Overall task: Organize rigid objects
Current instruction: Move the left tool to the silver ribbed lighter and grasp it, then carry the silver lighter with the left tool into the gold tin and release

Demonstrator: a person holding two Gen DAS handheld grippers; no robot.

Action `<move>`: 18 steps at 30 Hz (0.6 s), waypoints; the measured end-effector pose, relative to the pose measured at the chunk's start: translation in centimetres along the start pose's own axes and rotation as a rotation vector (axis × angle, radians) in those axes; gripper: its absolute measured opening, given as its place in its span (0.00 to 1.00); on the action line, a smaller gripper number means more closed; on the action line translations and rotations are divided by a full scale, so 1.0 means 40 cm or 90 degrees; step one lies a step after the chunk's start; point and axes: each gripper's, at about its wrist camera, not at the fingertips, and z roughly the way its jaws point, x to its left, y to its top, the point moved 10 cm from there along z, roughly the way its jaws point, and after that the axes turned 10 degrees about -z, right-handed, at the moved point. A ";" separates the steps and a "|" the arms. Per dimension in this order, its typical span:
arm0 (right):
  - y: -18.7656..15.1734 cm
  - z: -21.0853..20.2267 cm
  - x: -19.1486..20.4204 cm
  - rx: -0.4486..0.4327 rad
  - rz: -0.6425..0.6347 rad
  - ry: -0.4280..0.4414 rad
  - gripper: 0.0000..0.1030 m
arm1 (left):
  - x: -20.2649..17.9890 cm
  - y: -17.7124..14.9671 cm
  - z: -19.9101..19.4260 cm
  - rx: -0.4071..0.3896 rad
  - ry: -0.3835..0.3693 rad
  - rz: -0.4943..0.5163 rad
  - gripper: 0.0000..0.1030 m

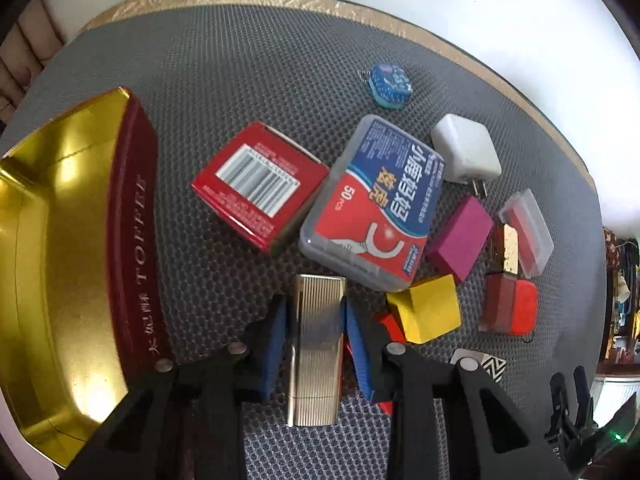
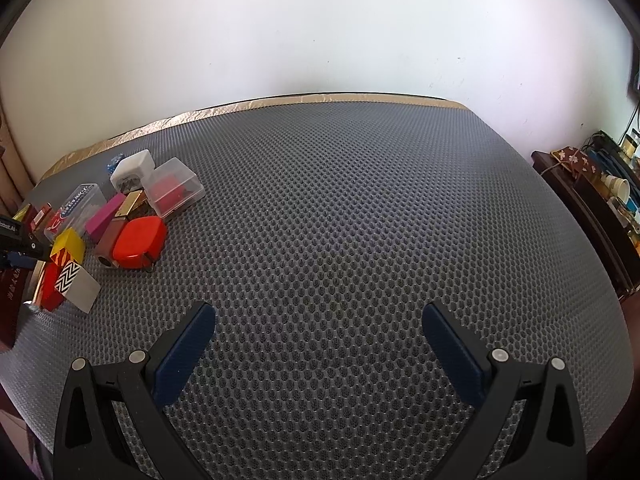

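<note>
Left wrist view: left tongs (image 1: pixel 316 322) clamp the ribbed silver case (image 1: pixel 318 344), lower centre, likely bound for the tin. Open toffee tin (image 1: pixel 60 264) at left is empty (gold inside). Right wrist view: right tongs (image 2: pixel 320 340) gape over bare bench (image 2: pixel 340 220); clutter upper left.

light: bright, even | glare: gold tin (image 1: pixel 48 240) | edges: fisheye-bent

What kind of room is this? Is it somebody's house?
Probably a home, at a table used for sorting. A grey mesh mat covers it against a plain white wall, and a cluttered side shelf holds cups and cables.
</note>
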 end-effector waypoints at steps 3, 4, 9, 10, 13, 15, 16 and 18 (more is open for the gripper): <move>0.000 0.001 0.000 0.000 0.002 0.002 1.00 | -0.004 -0.006 0.019 0.002 0.010 0.005 0.29; -0.001 0.002 0.000 0.000 0.002 0.003 1.00 | -0.020 0.005 0.039 -0.009 0.013 0.010 0.29; -0.001 0.008 0.008 0.005 -0.003 0.006 1.00 | -0.036 -0.033 0.026 -0.028 0.038 0.032 0.29; -0.001 0.010 0.010 0.008 -0.006 0.005 1.00 | -0.036 -0.040 0.024 -0.028 0.034 0.031 0.29; -0.003 0.011 0.017 0.009 -0.012 0.009 1.00 | -0.031 -0.069 0.008 -0.023 0.021 0.018 0.29; -0.004 0.011 0.019 0.010 -0.015 0.009 1.00 | -0.029 -0.083 -0.004 -0.016 0.007 0.006 0.29; -0.004 0.010 0.019 0.009 -0.016 0.010 1.00 | -0.015 -0.084 -0.008 -0.015 0.002 0.002 0.29; -0.004 0.007 0.021 0.006 -0.018 0.011 1.00 | -0.005 -0.098 -0.024 -0.013 -0.011 -0.007 0.29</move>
